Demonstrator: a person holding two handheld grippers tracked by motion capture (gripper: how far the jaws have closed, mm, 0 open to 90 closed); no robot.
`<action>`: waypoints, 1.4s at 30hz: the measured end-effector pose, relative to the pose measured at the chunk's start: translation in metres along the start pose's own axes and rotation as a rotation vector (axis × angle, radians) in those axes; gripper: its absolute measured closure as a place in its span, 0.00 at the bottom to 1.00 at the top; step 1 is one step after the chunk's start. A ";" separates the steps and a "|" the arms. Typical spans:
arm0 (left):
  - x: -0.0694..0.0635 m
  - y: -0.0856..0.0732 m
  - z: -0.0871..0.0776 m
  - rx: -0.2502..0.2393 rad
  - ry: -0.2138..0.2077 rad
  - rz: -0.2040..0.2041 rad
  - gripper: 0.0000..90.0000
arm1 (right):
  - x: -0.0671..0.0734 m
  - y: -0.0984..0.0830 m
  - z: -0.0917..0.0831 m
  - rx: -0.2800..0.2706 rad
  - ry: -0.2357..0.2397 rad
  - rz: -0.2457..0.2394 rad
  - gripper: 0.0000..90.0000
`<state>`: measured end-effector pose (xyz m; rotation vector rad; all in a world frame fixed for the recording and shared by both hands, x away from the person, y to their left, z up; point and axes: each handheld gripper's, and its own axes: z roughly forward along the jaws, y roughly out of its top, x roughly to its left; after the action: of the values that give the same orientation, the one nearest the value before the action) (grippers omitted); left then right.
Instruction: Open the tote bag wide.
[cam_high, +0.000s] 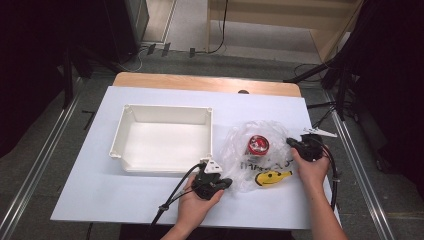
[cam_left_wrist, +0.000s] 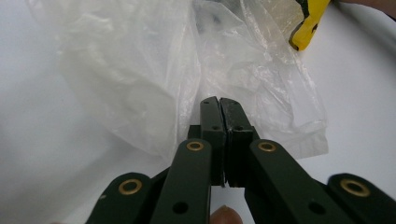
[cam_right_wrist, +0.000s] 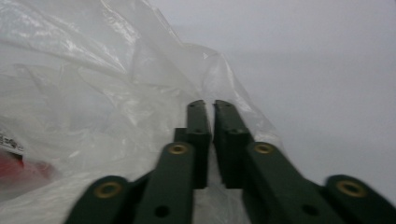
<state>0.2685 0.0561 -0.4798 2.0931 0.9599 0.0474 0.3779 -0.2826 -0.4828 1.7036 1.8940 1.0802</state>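
Left gripper (cam_high: 226, 182) — jaws clamped on the near-left edge of the plastic bag (cam_high: 257, 150), near the table's (cam_high: 100, 190) front edge. Right gripper (cam_high: 291, 142) — jaws nearly together, bag film caught between.

Black print on plastic bag (cam_high: 255, 150) too small to read; red item (cam_right_wrist: 18, 170) blurred and cut off at right gripper view's left edge; yellow piece (cam_left_wrist: 308, 23) cropped by left gripper view's top
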 end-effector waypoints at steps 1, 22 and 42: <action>0.000 0.000 0.000 -0.002 -0.002 0.006 0.98 | 0.000 0.000 0.000 0.000 0.000 0.000 0.83; -0.014 0.008 -0.022 -0.242 0.040 0.080 0.67 | 0.043 -0.048 -0.040 0.029 0.129 -0.073 0.94; -0.007 0.006 0.006 -0.037 0.057 0.058 0.96 | 0.092 -0.026 -0.064 -0.256 0.240 -0.130 0.34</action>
<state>0.2693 0.0452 -0.4776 2.0948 0.9252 0.1543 0.2962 -0.2127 -0.4417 1.3421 1.8780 1.4573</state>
